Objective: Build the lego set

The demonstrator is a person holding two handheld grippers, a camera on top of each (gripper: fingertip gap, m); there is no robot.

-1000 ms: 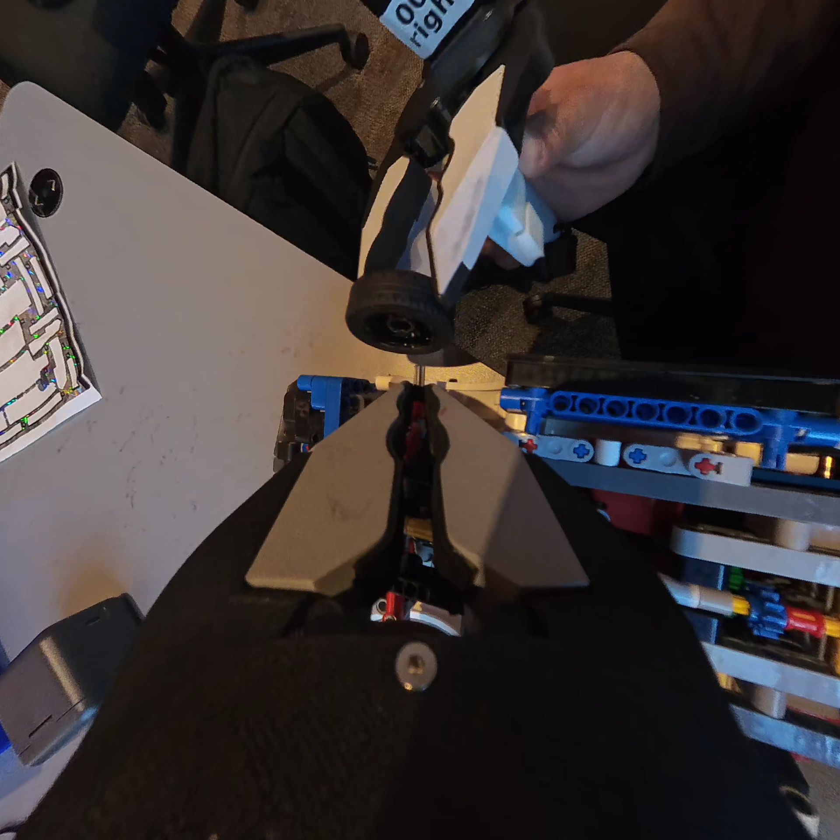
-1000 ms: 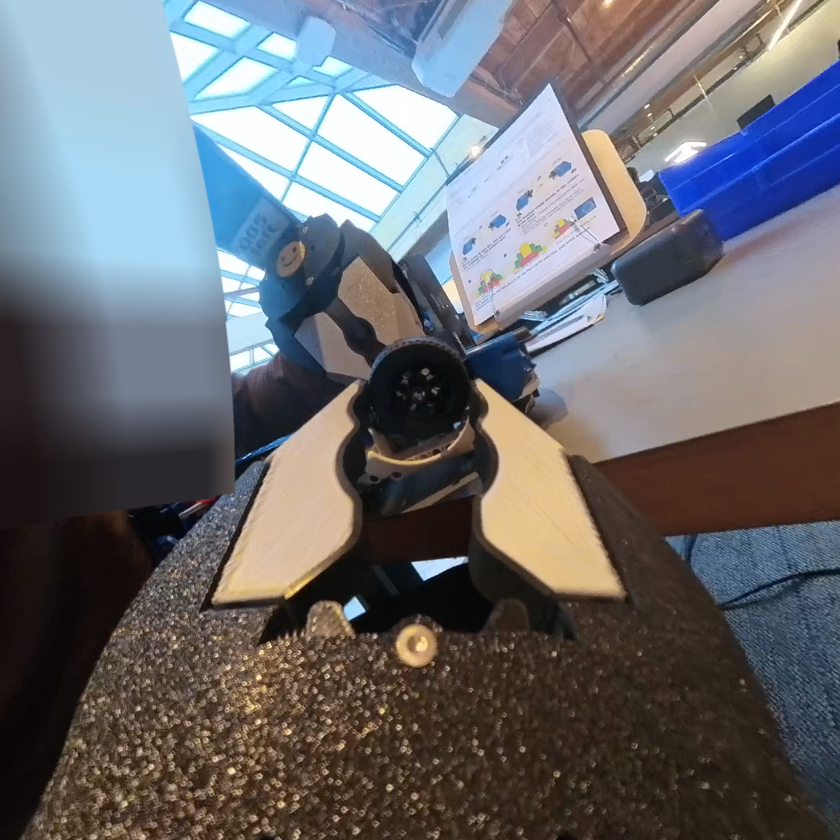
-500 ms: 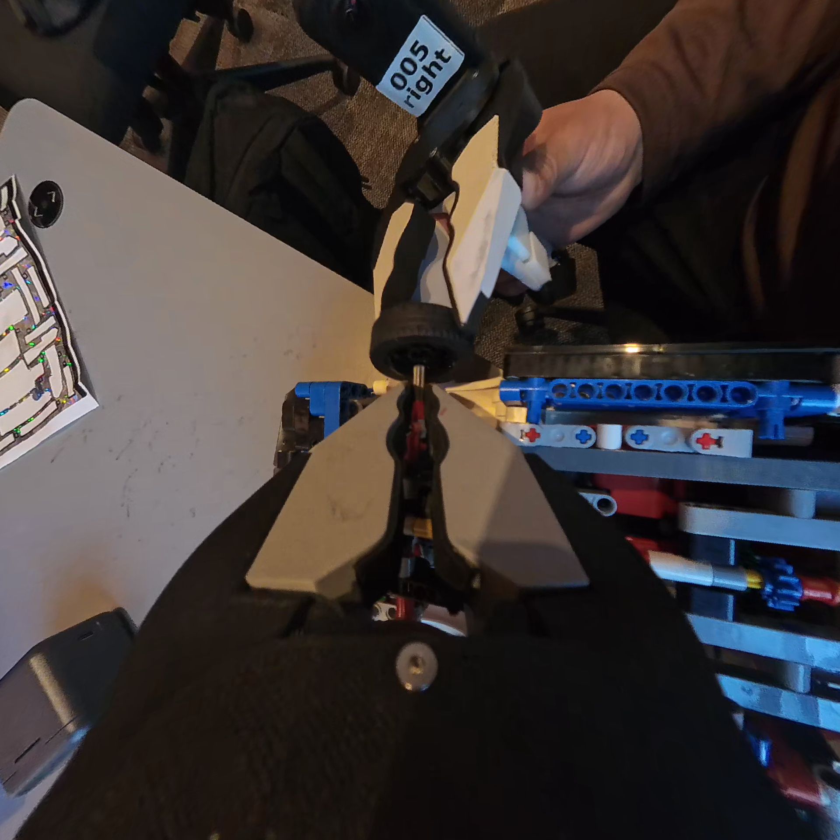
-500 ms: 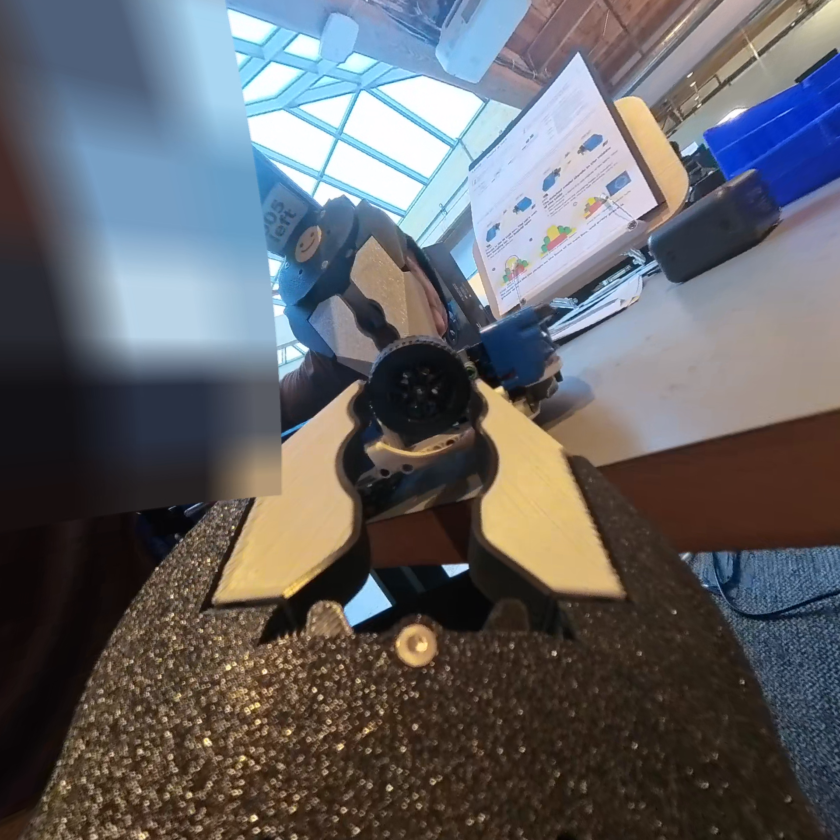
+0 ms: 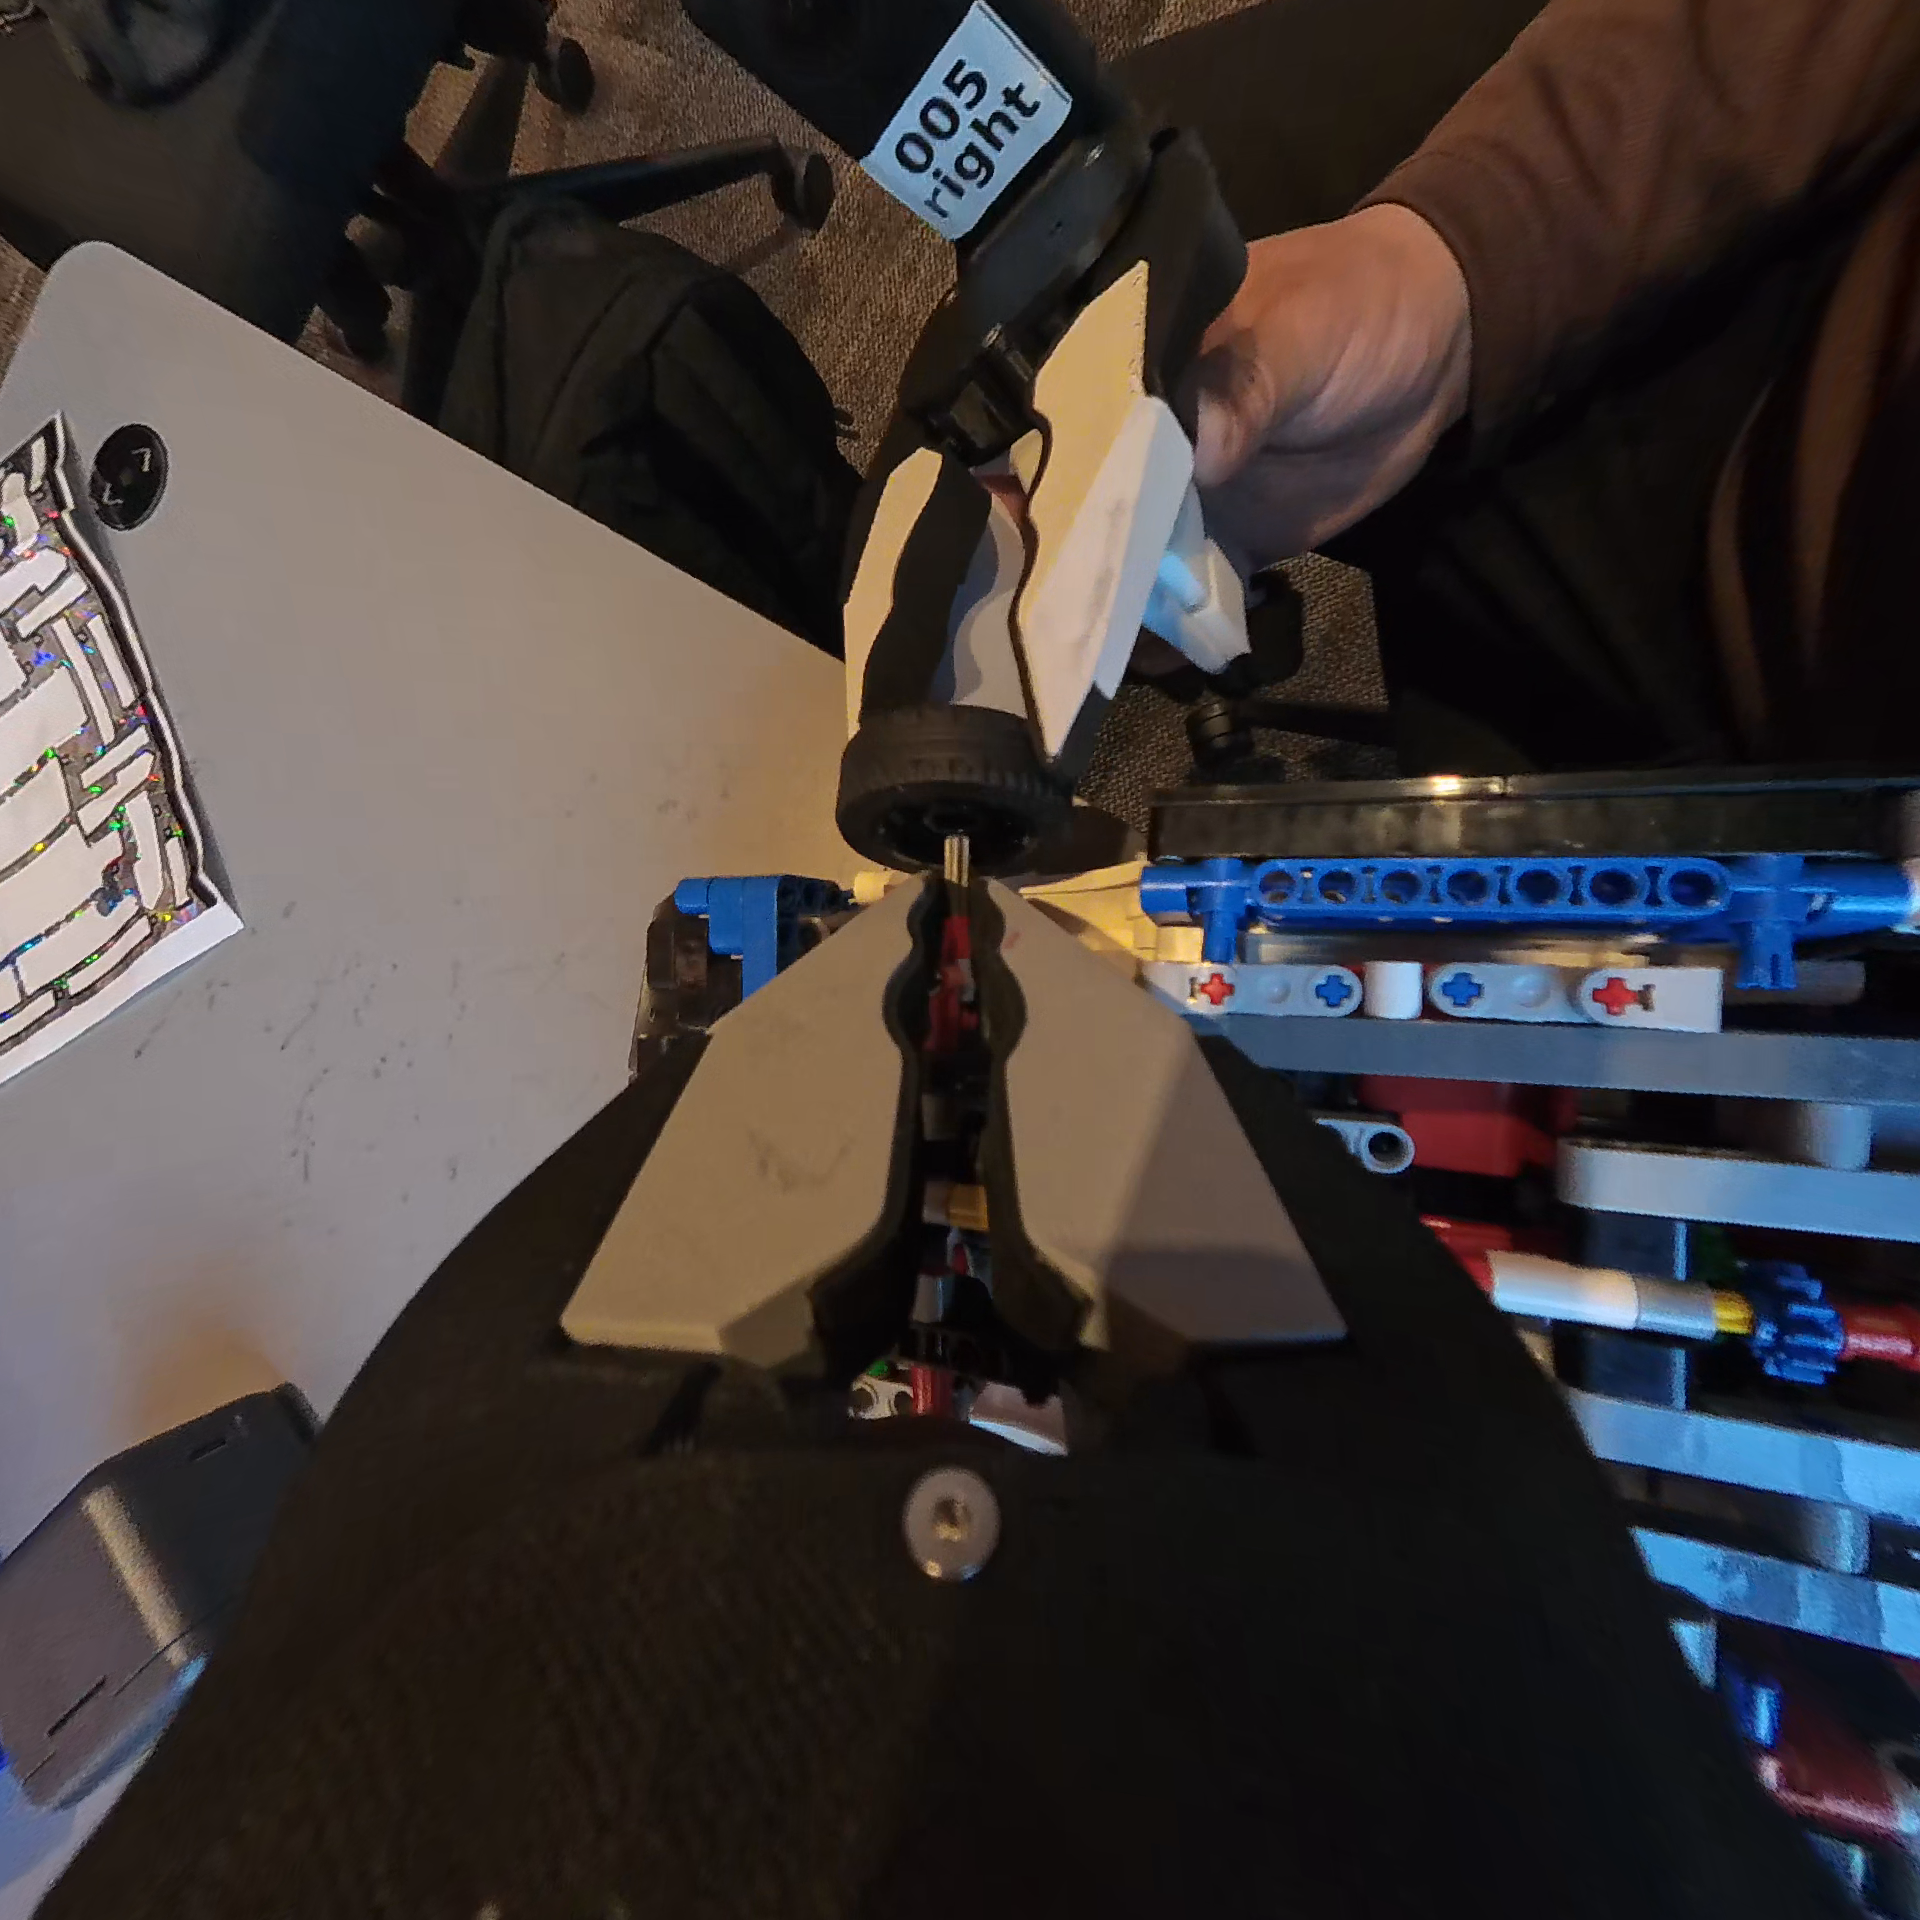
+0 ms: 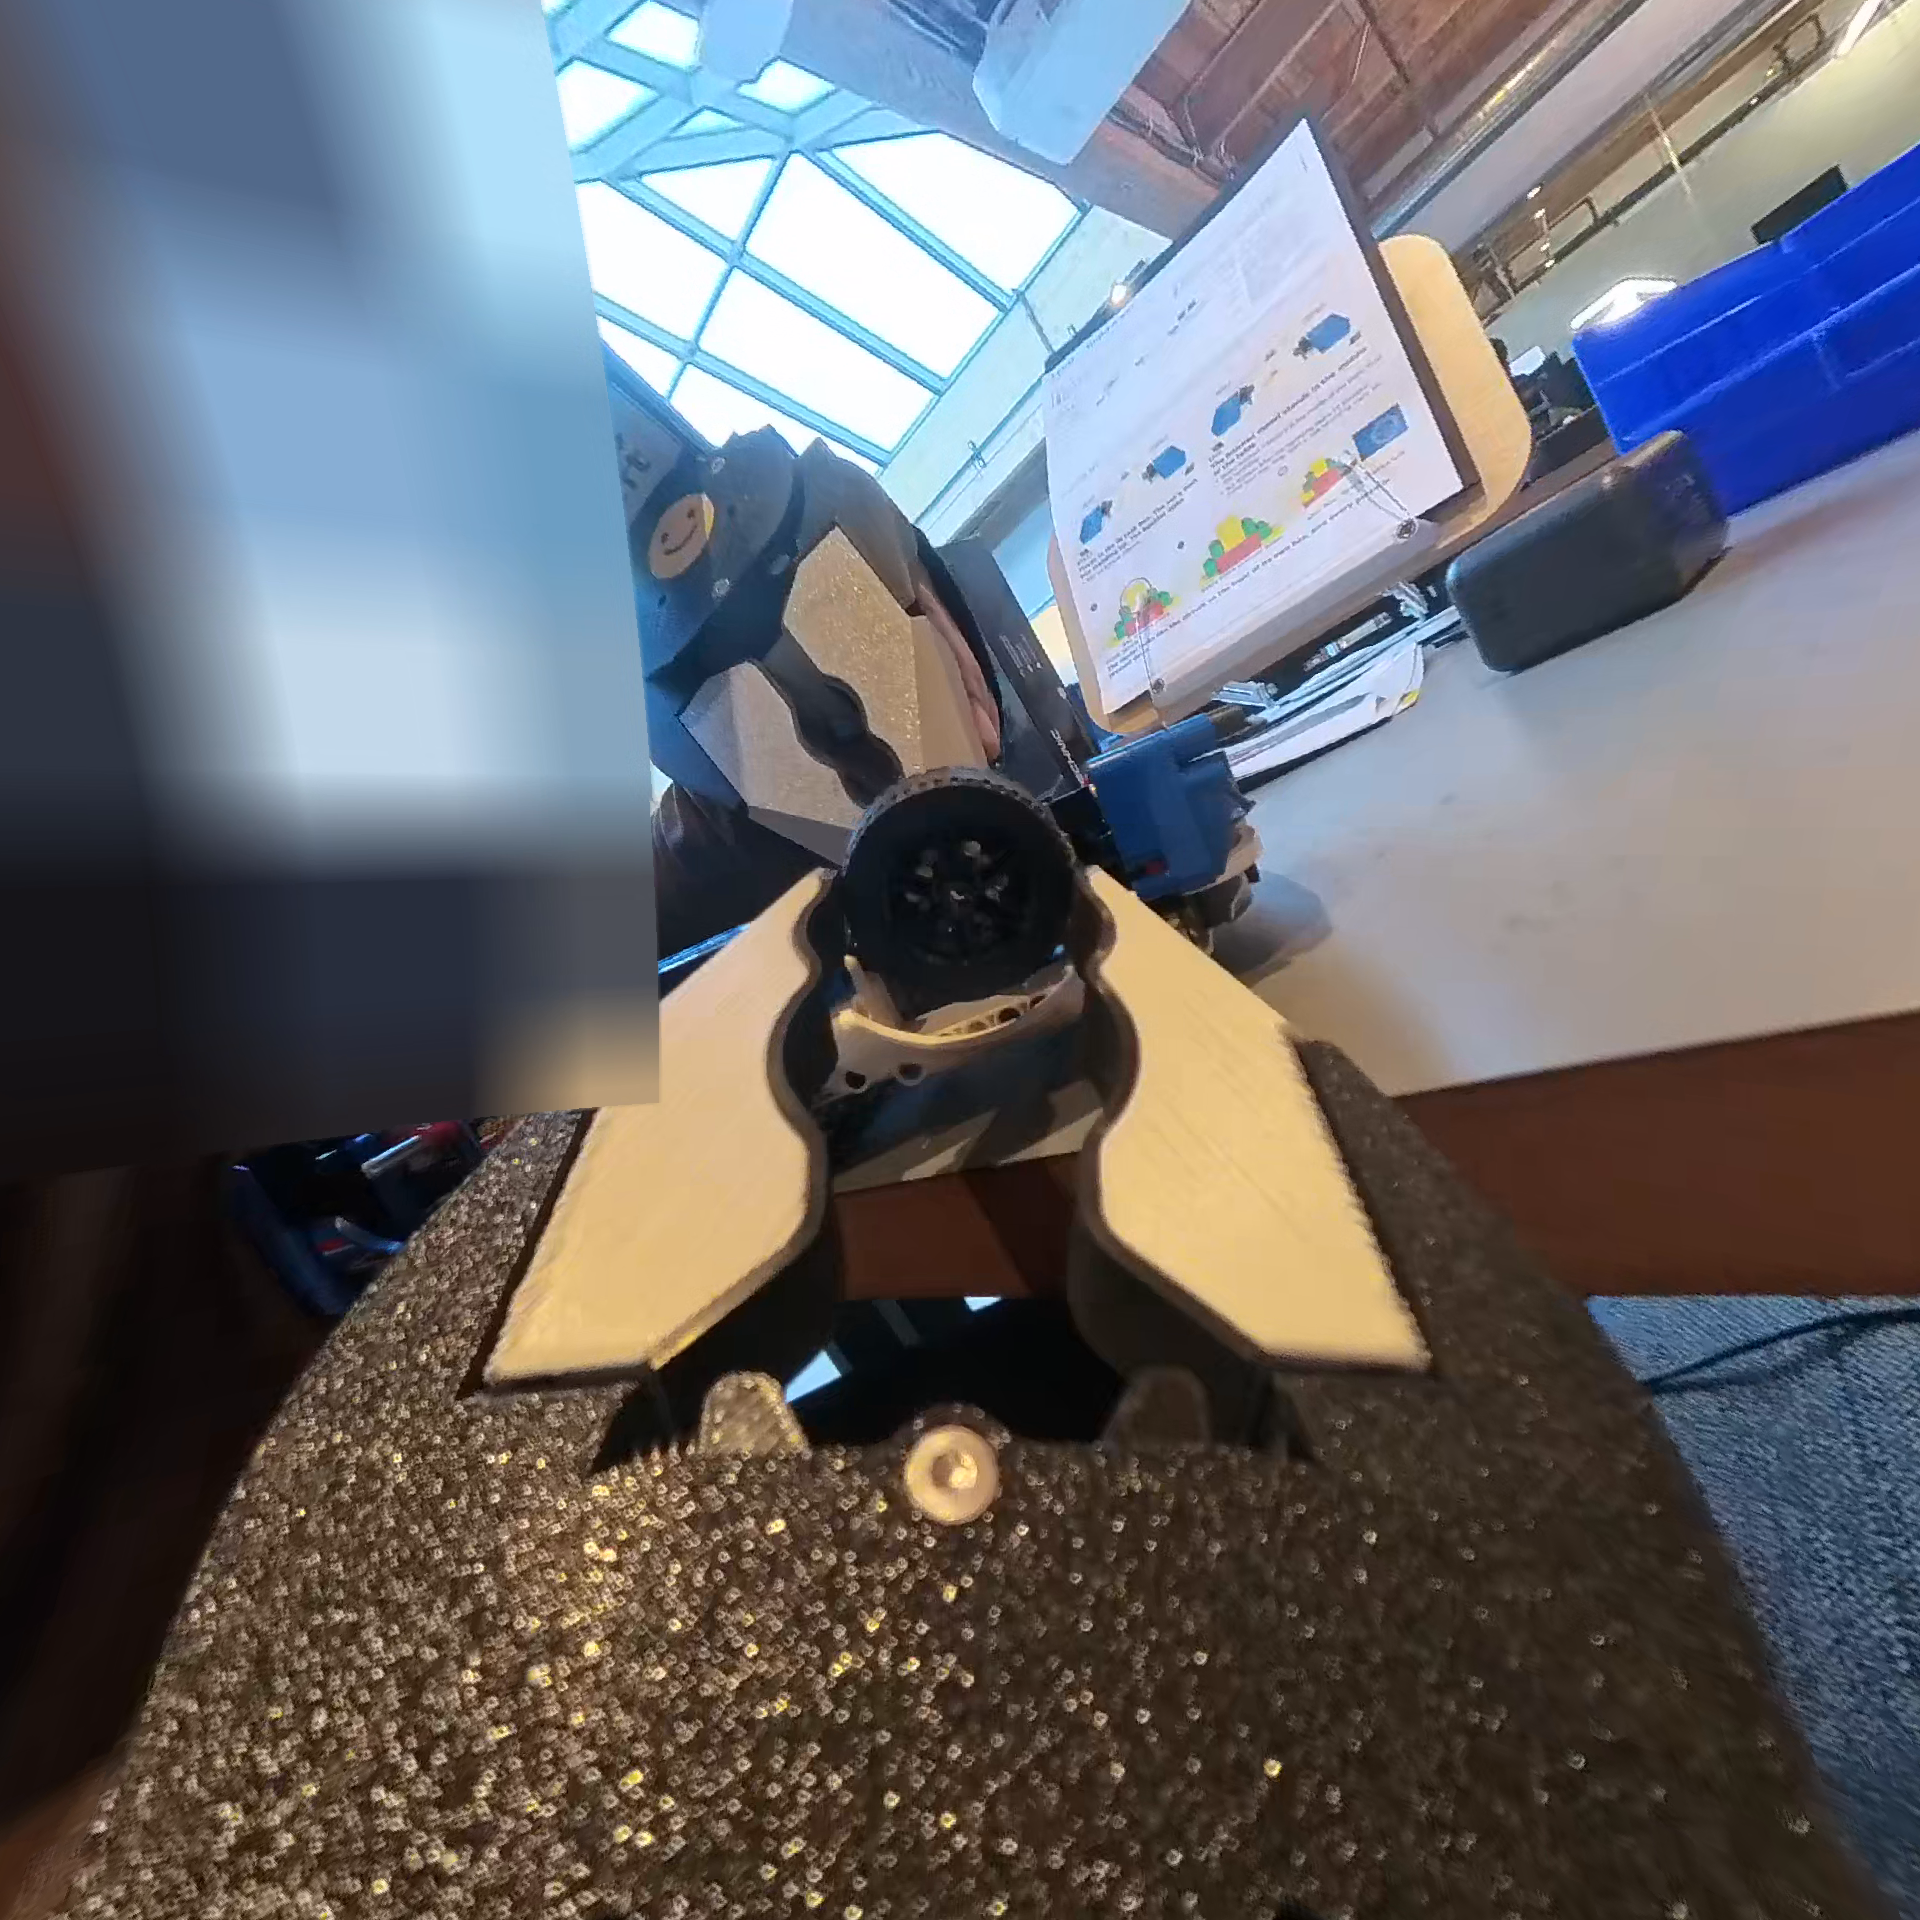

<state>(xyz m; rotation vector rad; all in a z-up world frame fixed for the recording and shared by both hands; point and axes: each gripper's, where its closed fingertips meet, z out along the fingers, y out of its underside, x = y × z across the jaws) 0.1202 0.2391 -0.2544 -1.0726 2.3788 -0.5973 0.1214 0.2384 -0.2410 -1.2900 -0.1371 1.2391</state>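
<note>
Right tool (image 6: 956,914) clamped on black wheel (image 5: 951,805), hub over axle (image 5: 956,860) pinched in closed left tool (image 5: 956,914).

I can make out a white printed label (image 5: 966,145) on the right gripper (image 5: 961,717) at twelve o'clock and an instruction sheet (image 6: 1247,447) with fine print at two o'clock, whose wording I leave unquoted.

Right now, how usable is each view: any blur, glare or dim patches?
Left wrist view: sharp on the wheel and axle, warm dim light, lego model shadowed at right. Right wrist view: skylight blown out, a mosaic patch covering the left, slight blur on one finger of the hand-held gripper.
</note>
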